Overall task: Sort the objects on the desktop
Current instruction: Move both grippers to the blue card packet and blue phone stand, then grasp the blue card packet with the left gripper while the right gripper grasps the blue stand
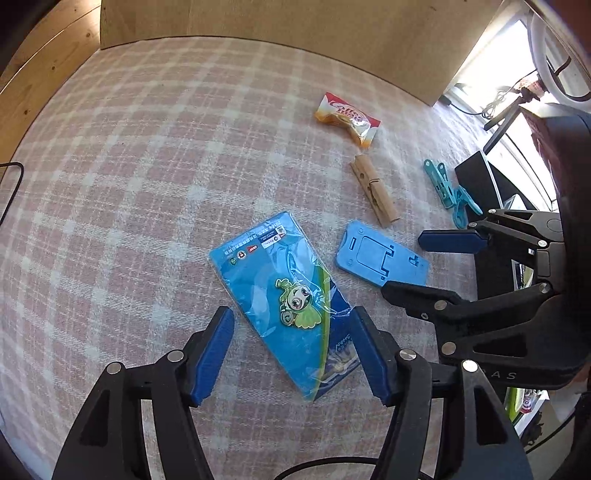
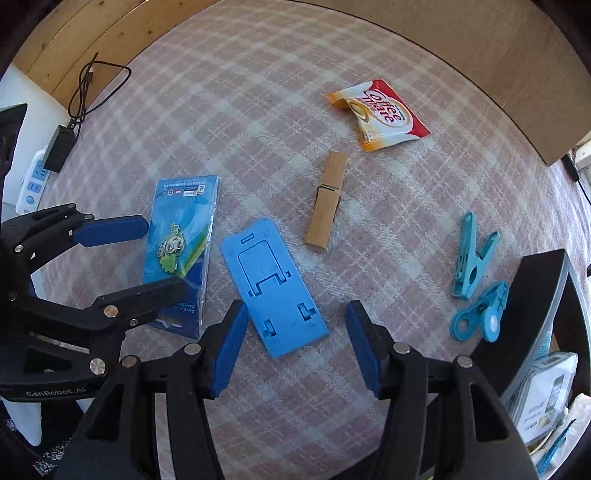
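Note:
On the pink checked cloth point(image 1: 147, 166) lies a blue card packet point(image 1: 273, 280) point(image 2: 181, 251) with a green cartoon pin. My left gripper point(image 1: 291, 312) point(image 2: 162, 254) hangs open over the packet's near end, with its pads clear of the packet's edges. A blue phone stand point(image 2: 273, 288) point(image 1: 380, 254) lies flat to the packet's right. My right gripper point(image 2: 297, 308) point(image 1: 404, 263) is open above its near end and grips nothing. Further back are a wooden clothespin point(image 2: 327, 203) point(image 1: 375, 190) and a Coffee mate sachet point(image 2: 380, 114) point(image 1: 347, 118). Two teal clips point(image 2: 474, 254) point(image 1: 448, 192) lie to the right.
A black cable point(image 2: 96, 85), a black charger point(image 2: 59, 147) and a white power strip point(image 2: 33, 181) sit off the cloth's left edge. A dark shelf edge point(image 2: 543, 295) and a boxed item point(image 2: 546, 391) stand at the right. A wooden board point(image 1: 295, 22) backs the table.

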`<state>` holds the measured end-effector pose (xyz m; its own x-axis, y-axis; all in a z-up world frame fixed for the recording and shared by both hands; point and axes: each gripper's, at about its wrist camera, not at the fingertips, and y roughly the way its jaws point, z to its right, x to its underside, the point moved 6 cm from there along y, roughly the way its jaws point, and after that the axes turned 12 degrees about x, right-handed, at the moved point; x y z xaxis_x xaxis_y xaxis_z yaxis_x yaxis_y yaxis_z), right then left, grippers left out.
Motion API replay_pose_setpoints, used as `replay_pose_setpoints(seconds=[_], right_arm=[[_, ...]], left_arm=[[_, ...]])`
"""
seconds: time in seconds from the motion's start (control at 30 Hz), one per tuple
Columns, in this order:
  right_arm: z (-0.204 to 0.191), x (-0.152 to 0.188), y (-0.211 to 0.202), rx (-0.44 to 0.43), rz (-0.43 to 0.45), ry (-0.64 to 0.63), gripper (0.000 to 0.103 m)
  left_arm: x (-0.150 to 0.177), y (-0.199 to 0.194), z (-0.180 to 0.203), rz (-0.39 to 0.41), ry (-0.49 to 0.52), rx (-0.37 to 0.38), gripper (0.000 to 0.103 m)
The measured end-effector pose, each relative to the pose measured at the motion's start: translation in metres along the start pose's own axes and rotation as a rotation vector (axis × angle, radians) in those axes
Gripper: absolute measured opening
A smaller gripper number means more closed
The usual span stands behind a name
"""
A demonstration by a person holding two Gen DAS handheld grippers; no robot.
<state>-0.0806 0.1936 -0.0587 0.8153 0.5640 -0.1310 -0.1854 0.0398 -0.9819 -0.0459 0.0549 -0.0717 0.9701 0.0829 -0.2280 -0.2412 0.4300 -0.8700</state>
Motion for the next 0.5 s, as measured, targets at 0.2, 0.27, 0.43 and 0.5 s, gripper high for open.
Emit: replay_pose_setpoints(seconds=[0.2,0.27,0.43,0.5], right_arm=[[0.003,-0.013,0.004,0.024,-0.003,-0.009,0.056],[0.01,-0.014,0.004,0.014,-0.011,0.022,0.052],[0.022,-0.011,0.003,-0.018,-0.031,0.097,0.047],[0.022,-0.01,0.002,-0.032,-0.032,0.079,0.045]], left_arm=[[-0.007,0.001,-0.002,0.006,-0.041,-0.029,0.068],[-0.009,0.004,0.001,-0.002,-0.033,-0.057,0.071],[-0.014,0.01,0.005,-0.023,-0.018,-0.113,0.07],[-0.013,0.013,0.009,-0.037,0.037,-0.148,0.07]])
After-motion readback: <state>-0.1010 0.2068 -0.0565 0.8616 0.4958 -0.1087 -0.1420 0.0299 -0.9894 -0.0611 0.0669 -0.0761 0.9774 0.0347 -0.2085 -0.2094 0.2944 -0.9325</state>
